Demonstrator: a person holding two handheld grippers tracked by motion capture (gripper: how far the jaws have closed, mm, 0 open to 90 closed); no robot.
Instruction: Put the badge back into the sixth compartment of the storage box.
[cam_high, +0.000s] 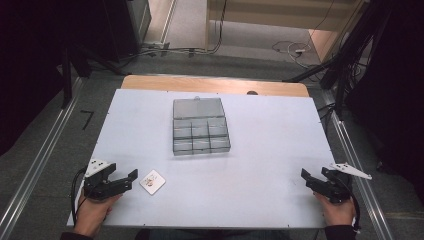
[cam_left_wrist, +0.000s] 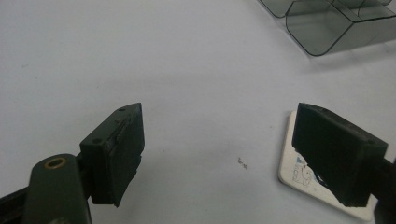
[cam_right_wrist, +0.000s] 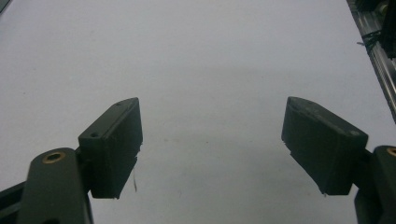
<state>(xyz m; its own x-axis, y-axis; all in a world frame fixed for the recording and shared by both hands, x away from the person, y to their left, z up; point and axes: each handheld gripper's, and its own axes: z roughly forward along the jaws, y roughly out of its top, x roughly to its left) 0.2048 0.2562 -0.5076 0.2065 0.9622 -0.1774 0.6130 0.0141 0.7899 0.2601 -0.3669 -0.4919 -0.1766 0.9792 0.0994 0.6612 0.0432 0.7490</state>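
Two grippers rest at the near corners of the white bench, each held in a hand. The left gripper has its fingers spread wide, with nothing between them. The right gripper is spread wide too, with only bare bench surface beneath it.

Just beside the left gripper lies a small white card, a flat square with rounded corners, turned slightly askew on the bench. It carries a small printed picture in brownish and blue tones. In the left gripper view the card sits partly behind the right-hand finger, which covers much of its face, so the print cannot be read; the card's lower edge is also cut off by the frame. A tiny speck lies on the bench between the fingers, too small to identify.

Well apart from both grippers, toward the far middle of the bench, stands a clear grey plastic organiser box with its lid laid open behind rows of compartments. Whether the compartments hold anything cannot be made out. Only its nearest corner shows in the left gripper view.
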